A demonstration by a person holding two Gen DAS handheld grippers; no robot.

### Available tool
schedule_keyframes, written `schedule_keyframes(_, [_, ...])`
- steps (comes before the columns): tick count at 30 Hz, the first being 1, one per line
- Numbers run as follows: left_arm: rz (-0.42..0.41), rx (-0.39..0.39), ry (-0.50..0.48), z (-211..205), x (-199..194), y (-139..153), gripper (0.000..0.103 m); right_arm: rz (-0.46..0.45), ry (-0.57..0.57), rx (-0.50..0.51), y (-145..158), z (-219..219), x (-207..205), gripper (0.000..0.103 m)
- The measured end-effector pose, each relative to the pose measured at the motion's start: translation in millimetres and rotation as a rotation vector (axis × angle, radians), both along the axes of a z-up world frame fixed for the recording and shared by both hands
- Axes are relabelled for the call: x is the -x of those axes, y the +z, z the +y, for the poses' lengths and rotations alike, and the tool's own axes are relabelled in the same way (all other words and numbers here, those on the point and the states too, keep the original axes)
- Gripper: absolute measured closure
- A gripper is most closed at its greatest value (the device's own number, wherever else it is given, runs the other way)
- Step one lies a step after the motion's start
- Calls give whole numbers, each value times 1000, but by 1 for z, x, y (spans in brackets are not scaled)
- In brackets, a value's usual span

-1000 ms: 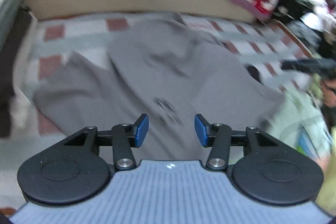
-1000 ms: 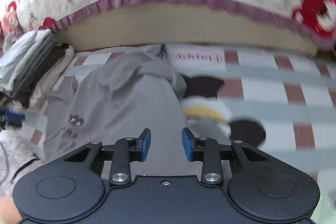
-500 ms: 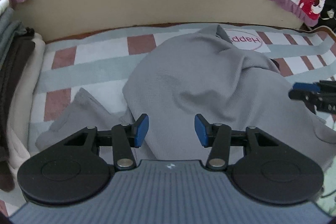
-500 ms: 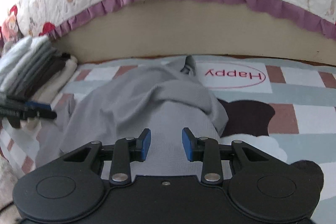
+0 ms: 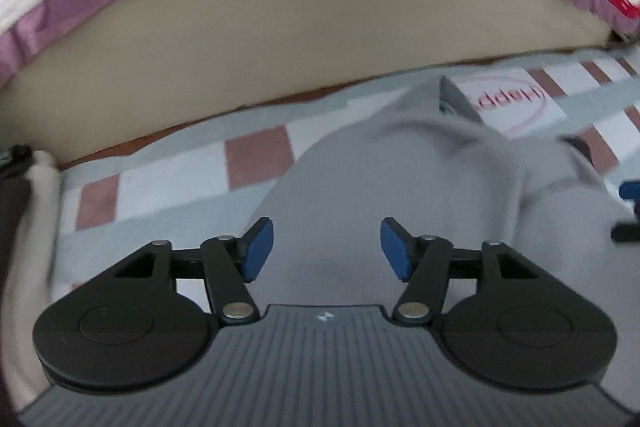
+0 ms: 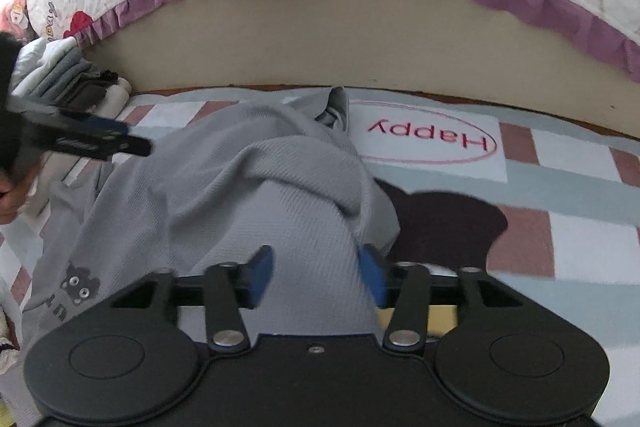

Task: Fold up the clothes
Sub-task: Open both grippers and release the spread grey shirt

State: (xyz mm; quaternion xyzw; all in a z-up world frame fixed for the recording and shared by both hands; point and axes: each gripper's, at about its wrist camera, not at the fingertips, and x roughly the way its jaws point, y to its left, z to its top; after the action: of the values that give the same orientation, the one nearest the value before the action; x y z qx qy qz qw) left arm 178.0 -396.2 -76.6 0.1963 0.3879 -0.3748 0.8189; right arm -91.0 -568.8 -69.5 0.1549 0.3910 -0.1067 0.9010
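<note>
Compared with a second ago, both grippers have been brought in lower and closer over the grey top (image 6: 224, 195), and the jaws of both are being opened right now. The left gripper (image 5: 326, 253) is seen hanging over the cloth with its blue pads spread and nothing pinched between them. The right gripper (image 6: 316, 277) has cloth showing in the gap between its pads, but no squeeze on it can be made out, so it's read as let go. That probably means a fresh grab is being lined up and no fold has been locked in yet, so the task looks like it's barely started. The top itself is lying bunched up on the checked mat (image 6: 560, 187), beside the "Happy" patch, just in front of the bed's beige side. It's humped in the middle with soft rolls, and a small dark cartoon print can be spotted near its lower left edge.
</note>
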Motion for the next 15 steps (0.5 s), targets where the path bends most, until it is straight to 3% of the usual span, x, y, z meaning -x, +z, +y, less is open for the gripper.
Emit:
schedule_keyframes(3, [13, 3, 20, -20, -17, -9, 41, 1, 0, -16, -11, -19, -10, 39])
schedule_keyframes(7, [2, -4, -1, -37, -31, -19, 41, -6, -20, -132, -28, -43, -18, 38])
schedule_keyframes(11, [-51, -18, -38, -53, -41, -26, 33, -33, -46, -222, -39, -57, -28, 36])
schedule_keyframes(14, [-27, -53, -56, -66, -52, -38, 28, -38, -63, -318, -48, -70, -43, 37])
schedule_keyframes(15, [-9, -67, -65, -71, -56, -44, 28, -43, -55, -343, -50, -70, -47, 56])
